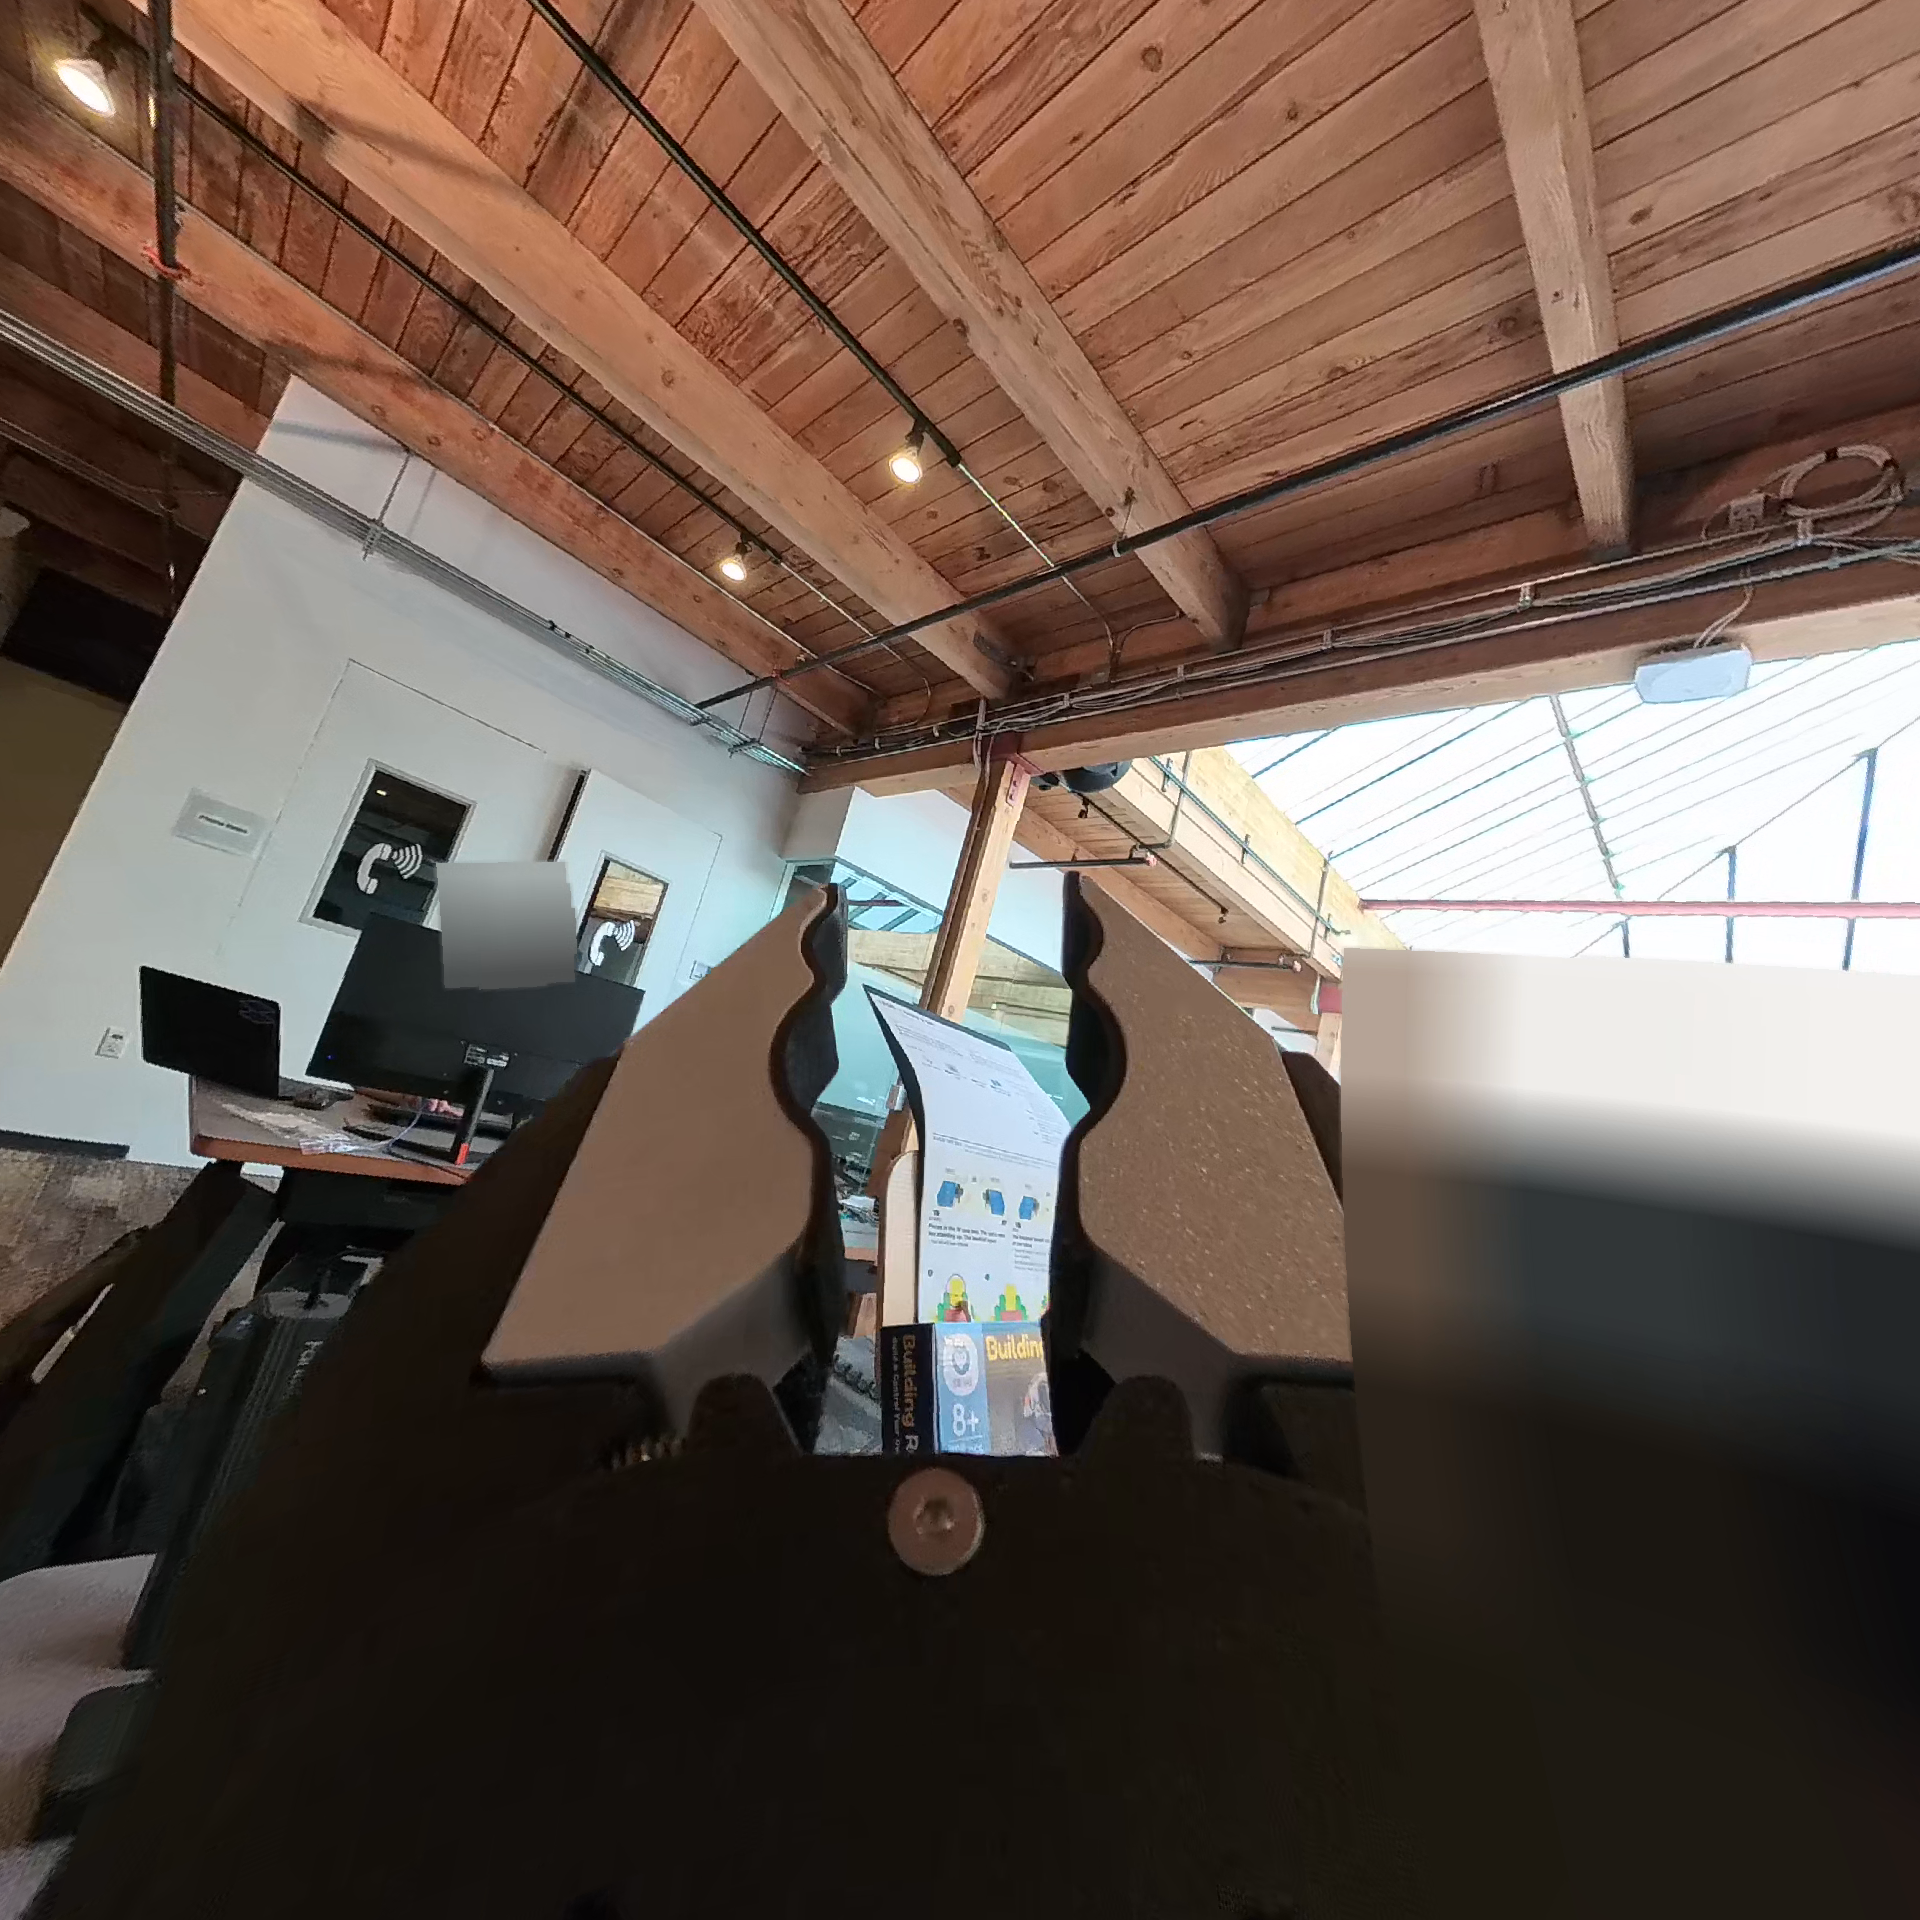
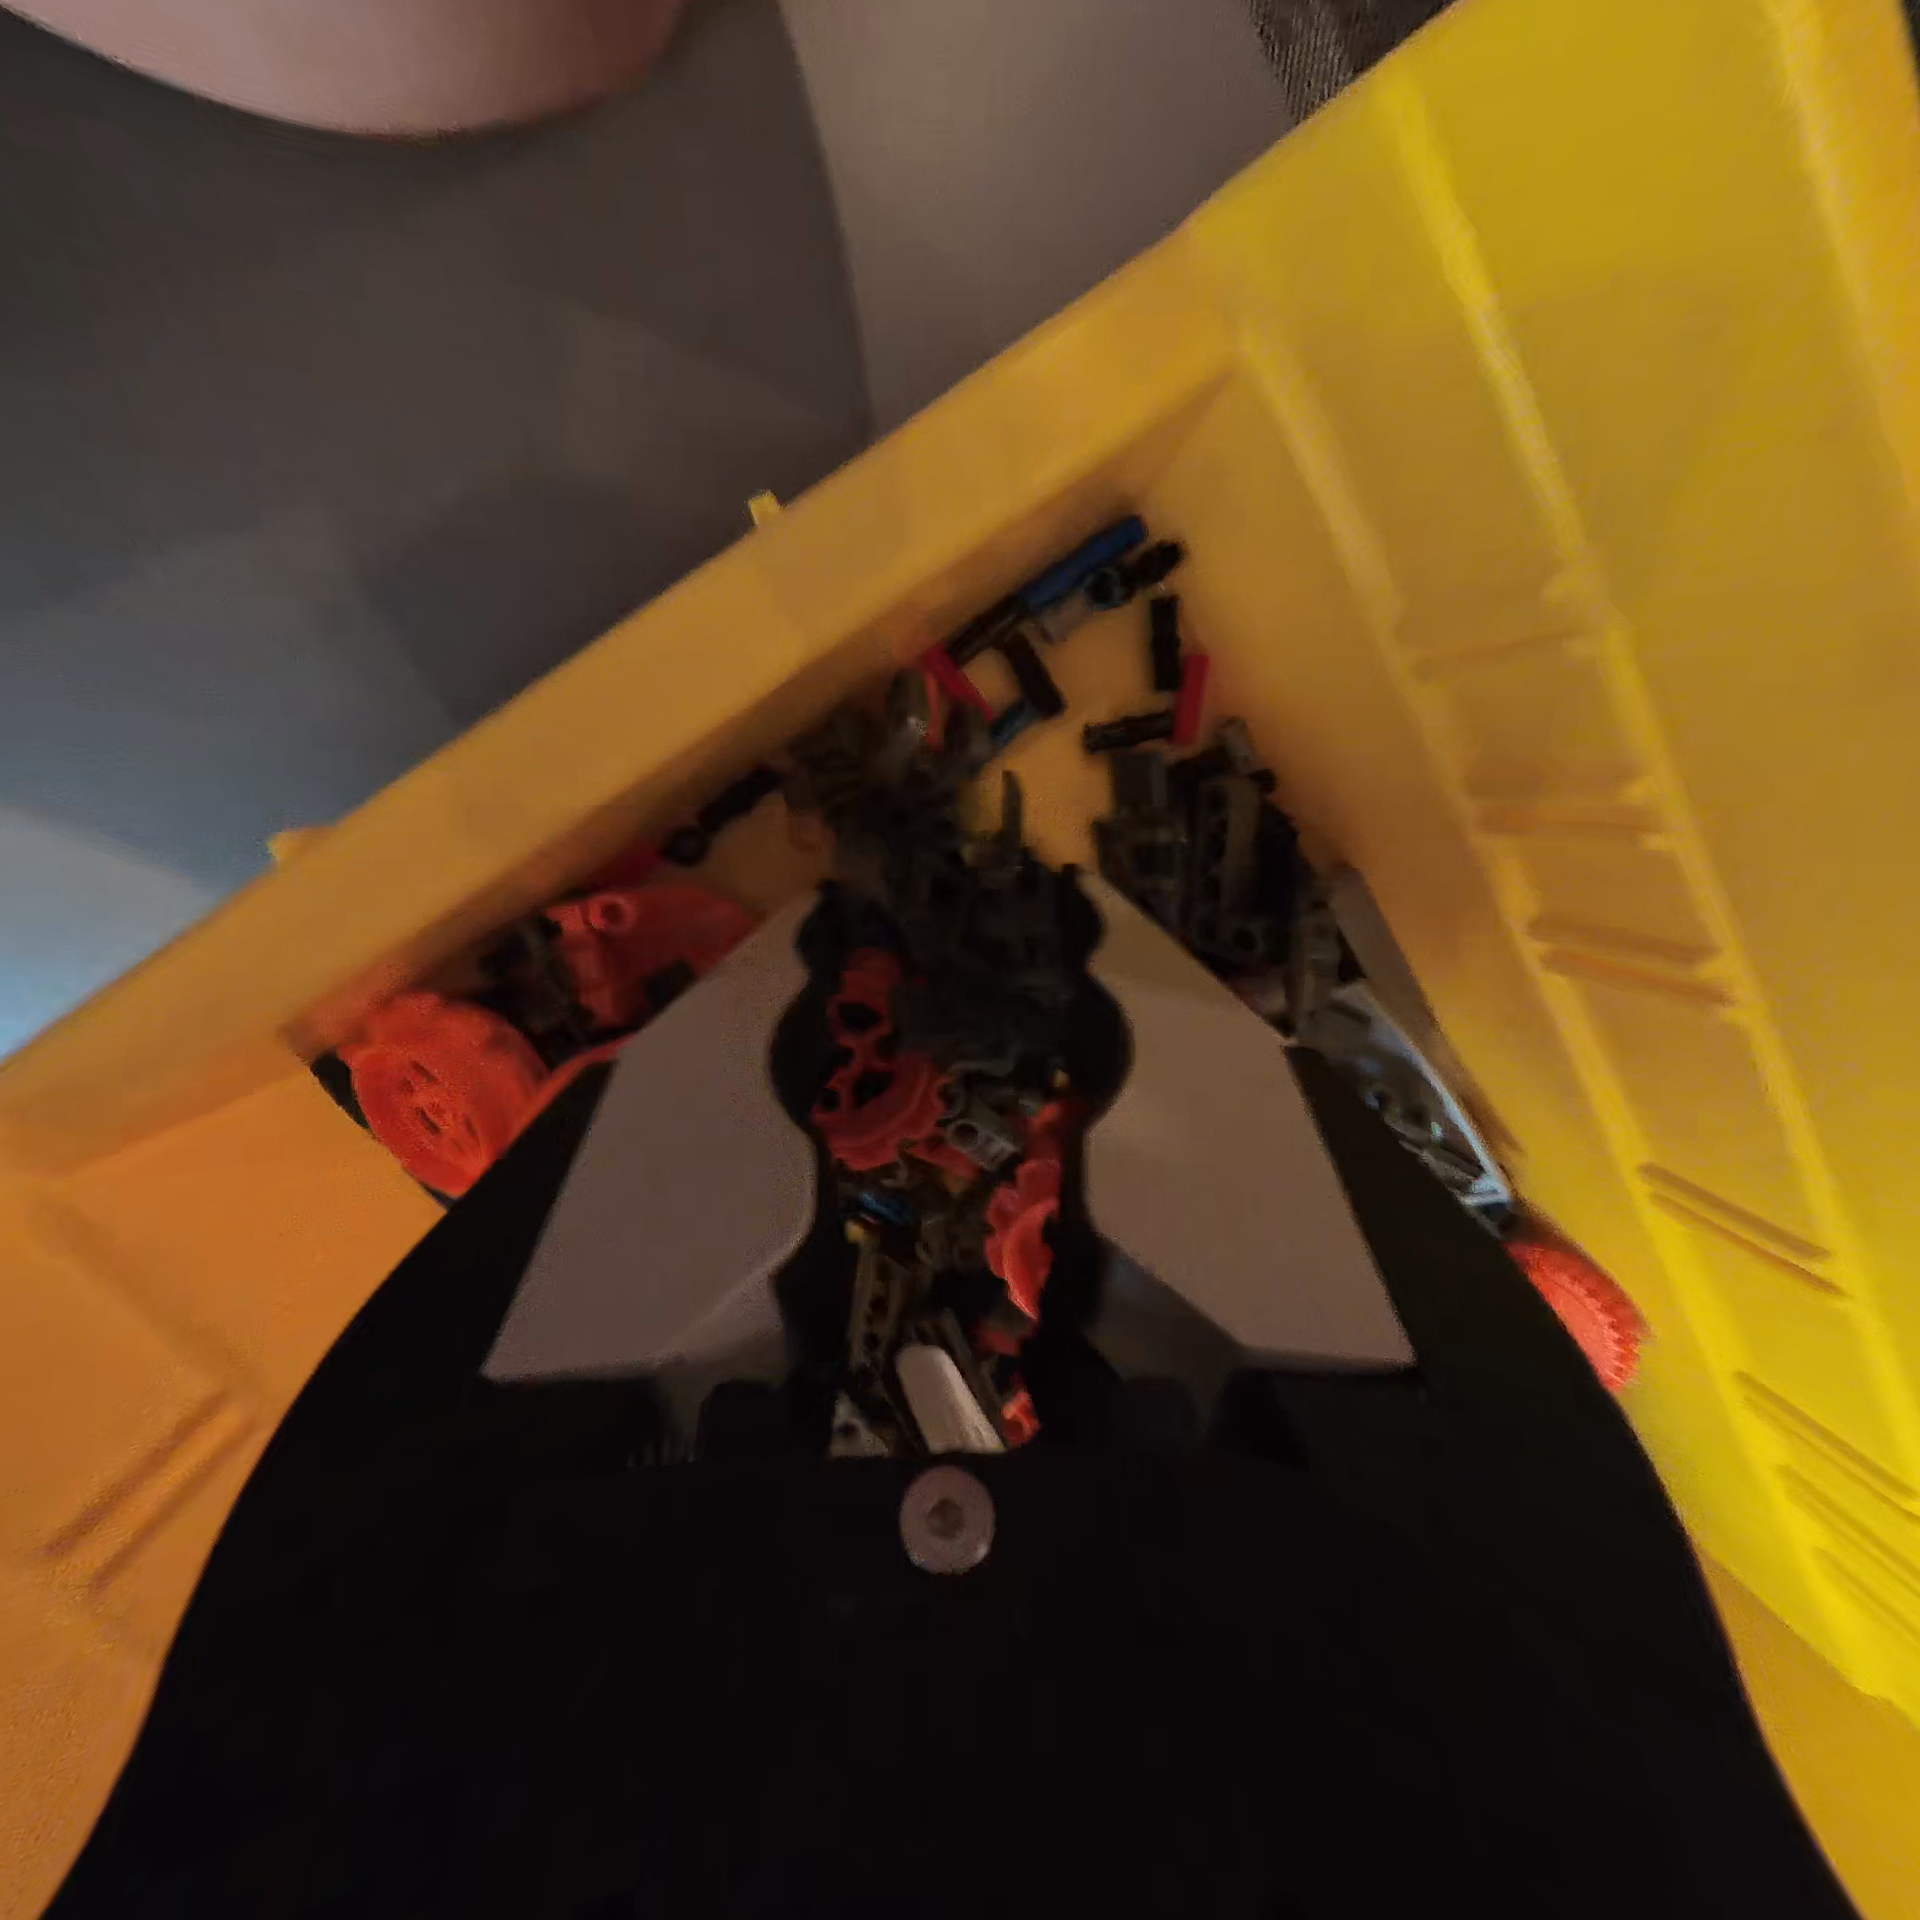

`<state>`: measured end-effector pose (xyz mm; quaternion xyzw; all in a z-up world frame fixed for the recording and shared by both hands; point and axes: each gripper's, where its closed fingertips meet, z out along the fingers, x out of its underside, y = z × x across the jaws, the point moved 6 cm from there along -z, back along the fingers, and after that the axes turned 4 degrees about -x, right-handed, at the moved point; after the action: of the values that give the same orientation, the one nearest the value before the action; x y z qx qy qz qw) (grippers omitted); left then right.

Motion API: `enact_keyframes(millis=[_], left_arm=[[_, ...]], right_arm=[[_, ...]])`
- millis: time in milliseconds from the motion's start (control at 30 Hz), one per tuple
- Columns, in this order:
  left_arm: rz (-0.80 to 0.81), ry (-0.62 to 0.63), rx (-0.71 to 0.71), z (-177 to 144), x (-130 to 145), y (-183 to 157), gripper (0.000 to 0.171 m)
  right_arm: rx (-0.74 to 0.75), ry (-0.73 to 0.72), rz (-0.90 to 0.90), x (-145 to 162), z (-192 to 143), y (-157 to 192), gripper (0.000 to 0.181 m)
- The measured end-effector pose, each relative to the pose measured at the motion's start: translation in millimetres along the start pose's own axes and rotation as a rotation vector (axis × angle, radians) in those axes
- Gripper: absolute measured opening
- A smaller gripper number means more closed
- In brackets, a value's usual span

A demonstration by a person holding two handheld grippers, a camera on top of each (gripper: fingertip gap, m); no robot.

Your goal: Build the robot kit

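The left tongs tilt steeply upward, toward a timber ceiling with track lights. Their fingers stand moderately apart with nothing between them. Through the gap, at 6 o'clock from the tips, a printed instruction sheet rises upright and curls at its top; below it stands a small building-kit box. Far off at 9 o'clock a black monitor and a laptop sit on a table before a white wall.

The right tongs point down into a corner of a yellow plastic bin, tips reaching into a heap of dark grey construction beams. The fingers are only narrowly parted, and I cannot tell whether a piece is pinched, as blur and clutter hide the tips. Red gears lie between the fingers; a larger red wheel lies at 8 o'clock against the bin wall. Small black, blue and red pins scatter at 12 o'clock in the bin's corner.
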<state>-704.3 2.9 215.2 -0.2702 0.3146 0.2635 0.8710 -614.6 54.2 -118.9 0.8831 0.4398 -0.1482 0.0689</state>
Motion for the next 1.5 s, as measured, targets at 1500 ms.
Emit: enact_keyframes(millis=[1500], left_arm=[[-0.008,0.015,0.016,2,3,-1,0.037]], right_arm=[[0.004,0.123,0.122,59,-36,6,0.012]])
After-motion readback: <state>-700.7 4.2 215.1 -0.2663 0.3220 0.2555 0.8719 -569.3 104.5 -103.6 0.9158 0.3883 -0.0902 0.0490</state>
